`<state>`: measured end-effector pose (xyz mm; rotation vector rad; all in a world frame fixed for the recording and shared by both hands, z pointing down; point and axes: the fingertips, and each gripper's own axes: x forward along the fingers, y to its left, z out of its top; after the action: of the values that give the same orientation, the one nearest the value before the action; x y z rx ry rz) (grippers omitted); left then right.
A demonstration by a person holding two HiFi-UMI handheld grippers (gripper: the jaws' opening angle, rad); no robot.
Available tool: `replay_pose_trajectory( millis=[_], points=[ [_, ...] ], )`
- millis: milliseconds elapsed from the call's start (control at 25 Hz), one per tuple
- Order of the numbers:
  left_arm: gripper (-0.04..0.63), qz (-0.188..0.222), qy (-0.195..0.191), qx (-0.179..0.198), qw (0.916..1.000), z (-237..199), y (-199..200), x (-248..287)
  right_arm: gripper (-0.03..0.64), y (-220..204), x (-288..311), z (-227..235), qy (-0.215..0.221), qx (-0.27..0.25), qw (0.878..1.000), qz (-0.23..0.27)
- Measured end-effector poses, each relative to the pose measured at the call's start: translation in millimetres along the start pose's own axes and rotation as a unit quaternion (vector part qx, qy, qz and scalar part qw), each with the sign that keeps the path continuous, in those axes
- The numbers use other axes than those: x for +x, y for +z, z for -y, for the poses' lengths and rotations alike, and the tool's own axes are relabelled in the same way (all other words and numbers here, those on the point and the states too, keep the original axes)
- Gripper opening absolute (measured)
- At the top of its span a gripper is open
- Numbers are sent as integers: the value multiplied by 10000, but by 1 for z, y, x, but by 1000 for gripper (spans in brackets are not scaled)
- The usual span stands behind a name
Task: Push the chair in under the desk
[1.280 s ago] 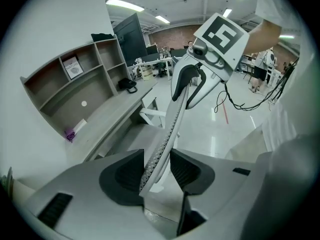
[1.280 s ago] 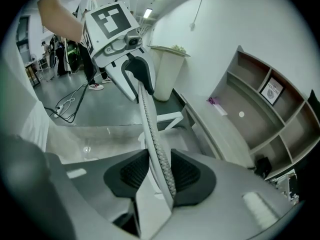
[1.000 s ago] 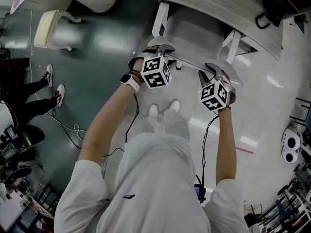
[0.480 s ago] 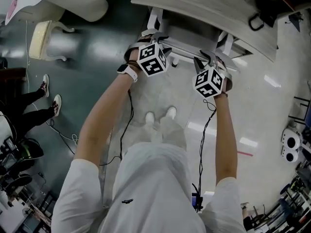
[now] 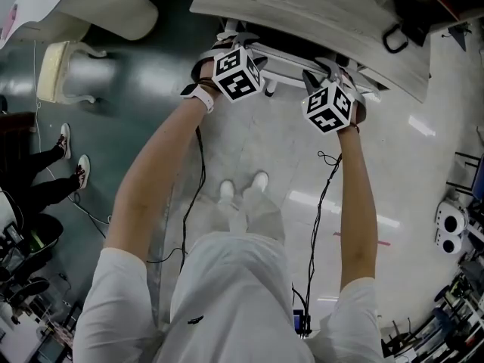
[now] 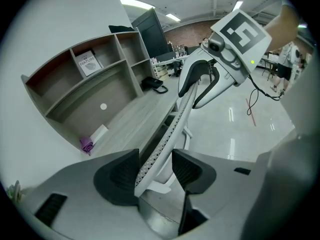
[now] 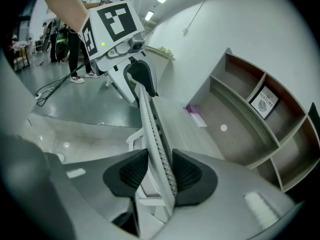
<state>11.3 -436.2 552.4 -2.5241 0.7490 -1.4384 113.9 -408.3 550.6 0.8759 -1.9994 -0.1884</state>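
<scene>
The white mesh chair back (image 5: 291, 65) shows only as its top rim at the edge of the pale wood desk (image 5: 302, 13); the seat is hidden below the desktop. My left gripper (image 5: 236, 40) straddles the rim's left end. In the left gripper view the back (image 6: 175, 119) leans on one pad, with a gap to the other, and the left gripper's (image 6: 156, 169) jaws are opening. My right gripper (image 5: 333, 70) sits on the rim's right end. In the right gripper view both pads of the right gripper (image 7: 159, 171) still touch the back (image 7: 150, 119) while its jaws are opening.
A shelf hutch (image 6: 85, 84) stands on the desk, with a purple item (image 6: 86, 145) below it. A cream seat (image 5: 60, 66) stands at the far left. A bystander's legs (image 5: 45, 172) are at the left. Cables (image 5: 325, 195) hang from both grippers, and equipment (image 5: 454, 225) lines the right edge.
Both grippers have moved forward with the chair back. The chair has slid further under the desk, so its seat and frame no longer show. The person has stepped forward.
</scene>
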Motion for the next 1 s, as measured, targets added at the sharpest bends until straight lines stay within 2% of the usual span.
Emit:
replay_pose_trajectory(
  millis=[200, 320, 640, 760, 880, 920, 1000],
  points=[
    [206, -157, 15, 197, 9997, -18, 8, 12, 163, 2, 8, 18, 38, -57, 9999, 74],
    [201, -192, 74, 316, 9993, -17, 6, 13, 160, 1, 7, 17, -91, -186, 9997, 136],
    [202, -152, 115, 194, 9996, -13, 3, 12, 169, 1, 7, 11, -7, -42, 9997, 227],
    [196, 137, 274, 131, 9994, -13, 12, -4, 186, 7, -7, 10, -24, 232, 9988, 428],
    [193, 568, 446, 26, 9974, -9, 26, -28, 186, 17, -27, 6, -186, 246, 9977, 607],
    [191, 749, 470, -88, 9960, -6, 31, -37, 186, 21, -35, 4, -224, 275, 9971, 676],
    [142, 1110, 508, -420, 9916, -1, 40, -57, 183, 28, -51, 0, -298, 388, 9955, 815]
  ],
)
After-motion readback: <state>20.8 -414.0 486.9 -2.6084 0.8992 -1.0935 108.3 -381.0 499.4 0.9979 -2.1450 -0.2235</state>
